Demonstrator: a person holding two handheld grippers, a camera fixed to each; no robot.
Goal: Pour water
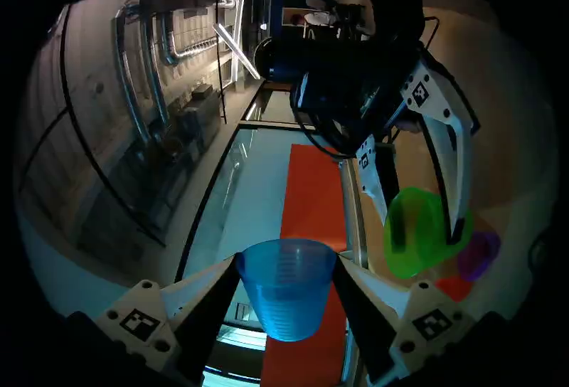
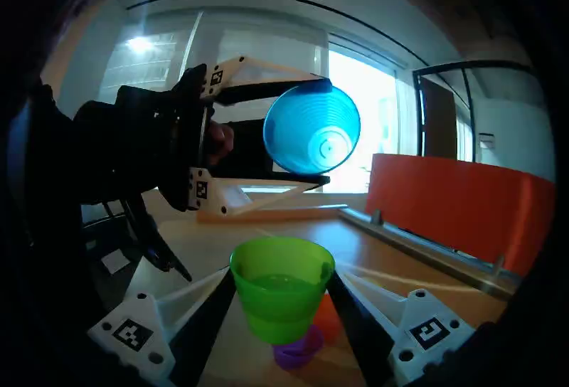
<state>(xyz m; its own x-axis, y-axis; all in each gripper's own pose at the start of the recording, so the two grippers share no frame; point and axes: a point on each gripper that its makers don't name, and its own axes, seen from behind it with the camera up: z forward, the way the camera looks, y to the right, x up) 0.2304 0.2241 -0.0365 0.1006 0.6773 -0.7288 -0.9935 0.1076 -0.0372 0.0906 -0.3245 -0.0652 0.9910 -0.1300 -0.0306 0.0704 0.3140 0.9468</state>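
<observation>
A translucent blue cup (image 1: 286, 291) sits between the fingers of my left gripper (image 1: 286, 273), which is shut on it. In the right gripper view that blue cup (image 2: 313, 131) lies tipped on its side above and behind the green cup, its mouth facing the camera, still held by the left gripper (image 2: 320, 132) and a gloved hand (image 2: 142, 152). My right gripper (image 2: 282, 280) is shut on a green cup (image 2: 282, 298), upright, with some water in it. The left gripper view also has the green cup (image 1: 416, 230) in the right gripper (image 1: 421, 229).
A purple cup (image 2: 299, 353) and an orange cup (image 2: 330, 316) stand on the wooden table (image 2: 384, 252) just beneath the green cup. An orange panel (image 2: 469, 202) runs along the table's far edge, in front of large windows (image 2: 363, 117).
</observation>
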